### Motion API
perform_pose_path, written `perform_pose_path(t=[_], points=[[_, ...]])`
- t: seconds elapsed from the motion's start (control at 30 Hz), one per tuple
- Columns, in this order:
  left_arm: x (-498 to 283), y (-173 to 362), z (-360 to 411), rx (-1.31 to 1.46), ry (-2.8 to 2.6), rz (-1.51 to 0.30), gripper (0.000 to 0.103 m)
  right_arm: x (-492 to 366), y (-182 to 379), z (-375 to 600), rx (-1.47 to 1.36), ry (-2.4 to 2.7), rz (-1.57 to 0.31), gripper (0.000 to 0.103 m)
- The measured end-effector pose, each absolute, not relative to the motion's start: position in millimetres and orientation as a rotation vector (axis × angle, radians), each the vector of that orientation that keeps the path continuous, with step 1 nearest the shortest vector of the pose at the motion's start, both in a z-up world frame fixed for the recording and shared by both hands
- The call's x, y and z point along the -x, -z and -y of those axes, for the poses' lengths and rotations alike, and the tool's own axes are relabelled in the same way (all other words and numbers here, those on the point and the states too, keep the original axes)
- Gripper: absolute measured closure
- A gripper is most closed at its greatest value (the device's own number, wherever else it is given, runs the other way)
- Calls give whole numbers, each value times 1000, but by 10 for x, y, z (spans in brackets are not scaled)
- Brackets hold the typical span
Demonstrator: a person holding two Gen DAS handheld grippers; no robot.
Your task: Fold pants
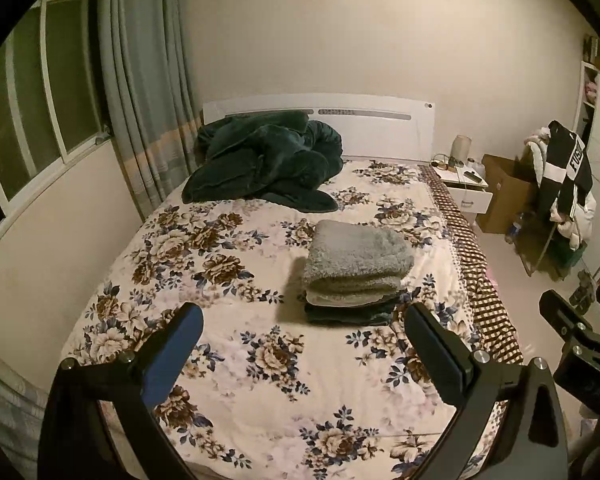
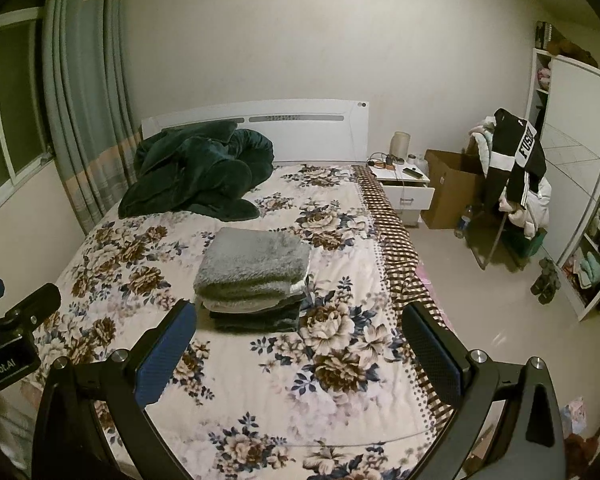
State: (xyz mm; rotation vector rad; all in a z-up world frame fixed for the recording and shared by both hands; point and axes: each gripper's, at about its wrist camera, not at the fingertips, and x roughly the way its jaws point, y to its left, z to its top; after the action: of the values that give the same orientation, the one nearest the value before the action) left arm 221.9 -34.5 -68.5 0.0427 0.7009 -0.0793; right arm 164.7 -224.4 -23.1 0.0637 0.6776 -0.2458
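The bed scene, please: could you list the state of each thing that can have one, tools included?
Left tool: open, empty, above the bed.
Right tool: open, empty.
Grey fluffy pants: folded, on top of the stack.
Dark garment: folded, bottom of the stack.
Dark green blanket: crumpled by the headboard.
Nightstand drawer: pulled open.
Curtain: drawn aside.
Cardboard box: open.

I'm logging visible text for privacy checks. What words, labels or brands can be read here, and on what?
"FUS", cut off by a fold, on the white stripe of the black jacket hung at the right.
"nRobot.AI", start cut off, on the left gripper body seen from the right wrist view.
The headboard marking is too blurred to read.
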Motion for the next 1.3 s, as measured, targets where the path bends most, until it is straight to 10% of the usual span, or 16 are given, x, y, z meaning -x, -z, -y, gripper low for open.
perform_pose_path(t=[1.3], points=[[-2137, 662, 321, -46, 63, -701, 0, -1551, 343, 2252, -72, 224, -681, 0]])
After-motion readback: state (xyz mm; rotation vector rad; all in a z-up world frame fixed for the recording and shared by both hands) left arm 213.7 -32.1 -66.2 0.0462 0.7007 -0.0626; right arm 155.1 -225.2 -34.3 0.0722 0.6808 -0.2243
